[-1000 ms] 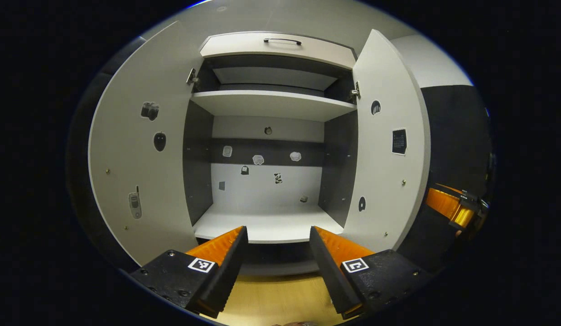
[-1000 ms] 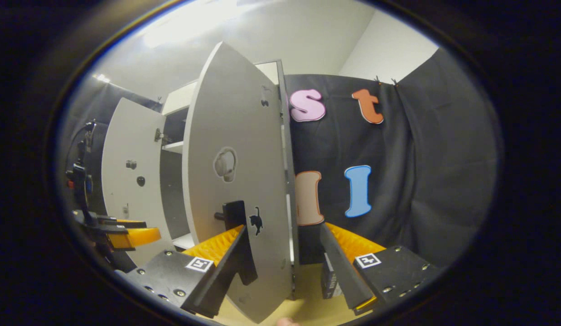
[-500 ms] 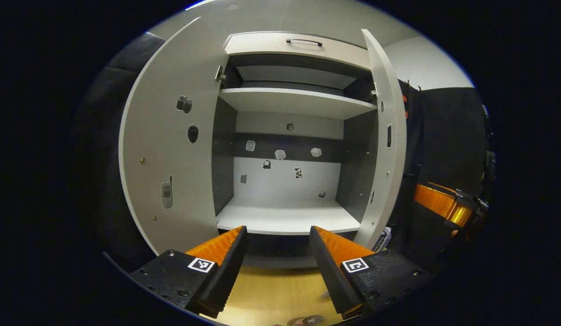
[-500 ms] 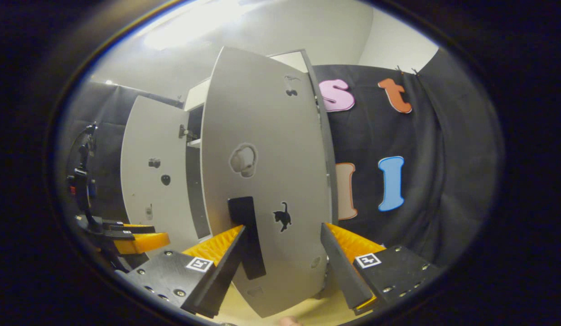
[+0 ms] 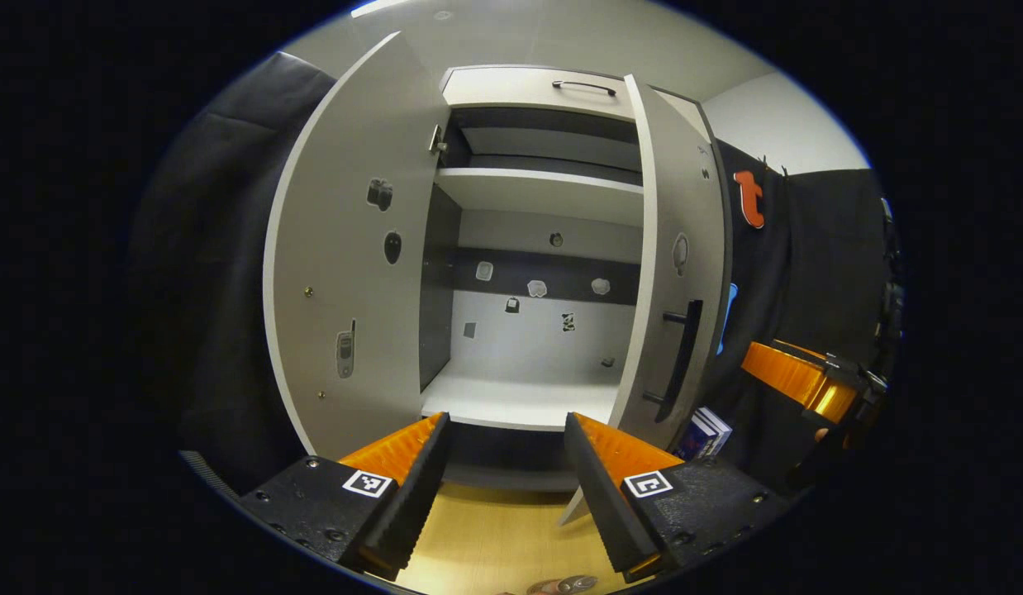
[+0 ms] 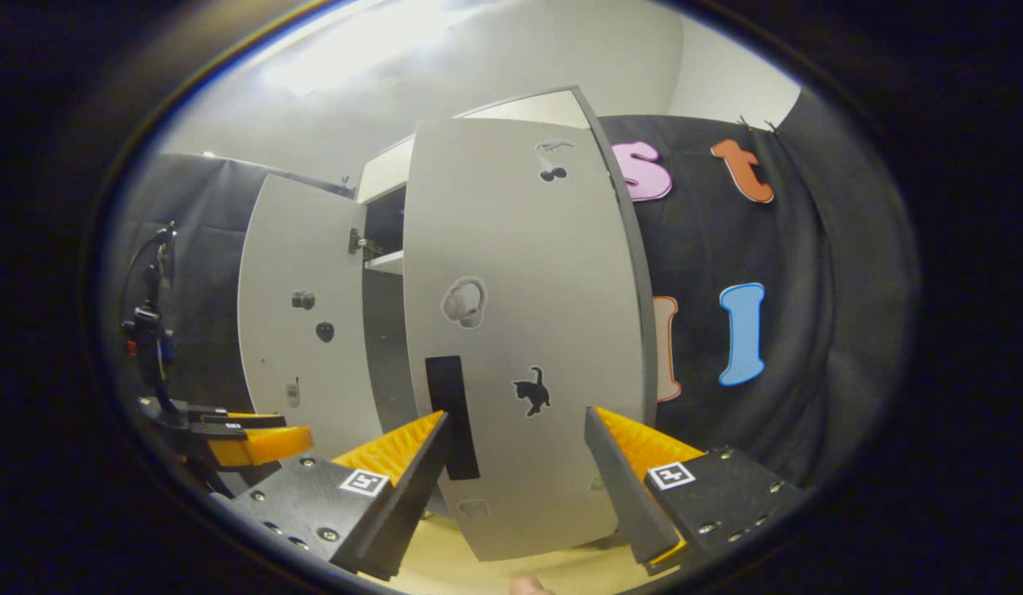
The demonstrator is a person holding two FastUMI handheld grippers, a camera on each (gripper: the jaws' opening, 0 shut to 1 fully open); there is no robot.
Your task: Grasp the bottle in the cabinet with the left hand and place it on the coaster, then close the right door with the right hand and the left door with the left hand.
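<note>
In the right gripper view the right gripper [image 6: 516, 430] stands with its jaws spread wide and nothing between them, facing the outer face of the cabinet's right door [image 6: 524, 330]. That door is swung most of the way round towards the opening, its free edge short of the frame. Its dark handle [image 6: 452, 416] runs upright near the door's free left edge, and the handle's lower part sits just beside the gripper's left finger; whether they touch cannot be told. A cat sticker [image 6: 532, 390] lies on the door above the gap between the fingers.

The left door [image 6: 301, 310] stands wide open farther left, and the left gripper [image 6: 230, 434] hangs below it, apart from the door.

In the left gripper view the left gripper [image 5: 507, 450] is likewise open and empty, aimed at the cabinet's lower shelf [image 5: 520, 401], whose front edge lies just above the fingertips. The left door [image 5: 354, 248] stands open on the left side; the right door [image 5: 673, 273] is seen nearly edge-on, its handle [image 5: 681, 355] on the outer face. At the bottom edge of the wooden surface [image 5: 495, 537] a round patterned thing shows (possibly the coaster, too cut off to tell). The right gripper [image 5: 796, 380] sits at the far right.
</note>
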